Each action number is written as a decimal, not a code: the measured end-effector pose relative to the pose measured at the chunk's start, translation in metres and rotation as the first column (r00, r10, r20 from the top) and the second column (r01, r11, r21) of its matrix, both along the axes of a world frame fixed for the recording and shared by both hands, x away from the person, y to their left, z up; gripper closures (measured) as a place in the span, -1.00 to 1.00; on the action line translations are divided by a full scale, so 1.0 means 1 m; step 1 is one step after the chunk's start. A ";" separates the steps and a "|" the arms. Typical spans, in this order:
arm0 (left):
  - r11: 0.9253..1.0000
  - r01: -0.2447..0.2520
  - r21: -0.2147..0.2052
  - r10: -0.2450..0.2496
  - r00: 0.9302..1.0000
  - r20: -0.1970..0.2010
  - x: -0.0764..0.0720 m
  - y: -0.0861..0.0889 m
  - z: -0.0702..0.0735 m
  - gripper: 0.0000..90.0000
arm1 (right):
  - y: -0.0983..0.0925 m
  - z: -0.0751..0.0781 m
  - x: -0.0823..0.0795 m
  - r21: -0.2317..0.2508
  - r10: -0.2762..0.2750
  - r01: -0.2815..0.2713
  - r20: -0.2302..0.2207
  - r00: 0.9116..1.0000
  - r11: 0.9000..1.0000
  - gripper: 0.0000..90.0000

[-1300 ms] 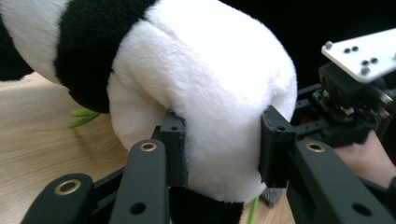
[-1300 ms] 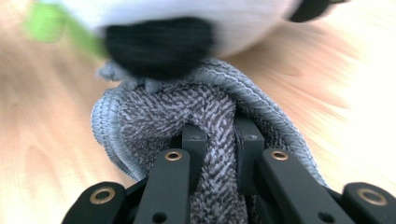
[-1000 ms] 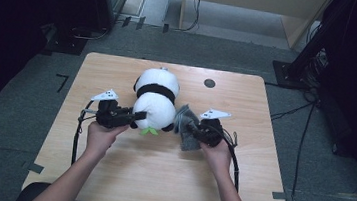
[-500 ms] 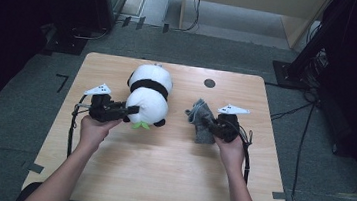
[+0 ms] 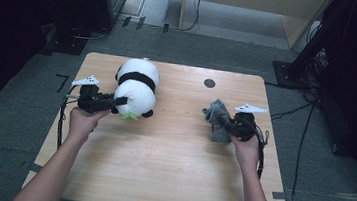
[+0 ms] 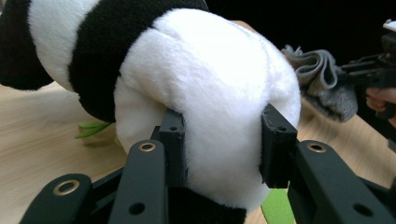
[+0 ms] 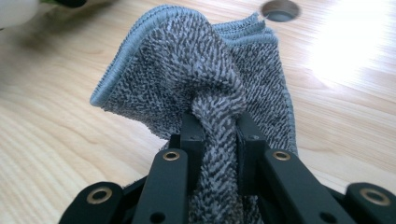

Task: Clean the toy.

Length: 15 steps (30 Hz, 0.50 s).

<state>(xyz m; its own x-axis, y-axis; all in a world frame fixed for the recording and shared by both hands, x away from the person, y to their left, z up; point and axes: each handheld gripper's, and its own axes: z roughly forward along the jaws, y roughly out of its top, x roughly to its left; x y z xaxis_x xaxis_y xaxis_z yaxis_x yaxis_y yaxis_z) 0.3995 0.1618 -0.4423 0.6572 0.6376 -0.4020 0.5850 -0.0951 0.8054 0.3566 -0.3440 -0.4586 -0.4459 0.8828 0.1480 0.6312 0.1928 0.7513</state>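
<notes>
Plush panda pinched by left gripper, table's 10 o'clock; grey towel clamped by right gripper, 3 o'clock.

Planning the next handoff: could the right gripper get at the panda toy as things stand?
Probably not right away. The right gripper is shut on the grey cloth, and bare table separates it from the panda toy, which the left gripper clamps. Nothing blocks the path.
</notes>
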 end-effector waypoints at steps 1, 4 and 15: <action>1.000 -0.006 0.001 0.006 1.000 -0.003 0.001 0.002 -0.001 0.35 | -0.004 -0.001 0.000 0.003 -0.013 0.013 -0.002 1.000 1.000 0.74; 1.000 -0.025 -0.011 0.025 1.000 -0.008 0.005 0.011 -0.004 0.35 | -0.013 -0.003 0.001 0.015 -0.037 0.037 -0.004 0.999 0.999 0.74; 0.996 -0.083 -0.010 0.083 0.996 -0.023 0.014 0.033 -0.012 0.33 | -0.038 -0.013 0.006 0.009 -0.121 0.121 -0.033 0.992 0.993 0.72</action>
<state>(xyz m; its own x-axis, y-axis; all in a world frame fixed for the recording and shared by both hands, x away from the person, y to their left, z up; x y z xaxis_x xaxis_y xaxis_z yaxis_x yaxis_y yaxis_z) 0.4133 0.1953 -0.4541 0.5927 0.6850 -0.4236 0.6087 -0.0366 0.7925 0.3630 -0.3817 -0.4717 -0.3305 0.9282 0.1707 0.6734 0.1052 0.7317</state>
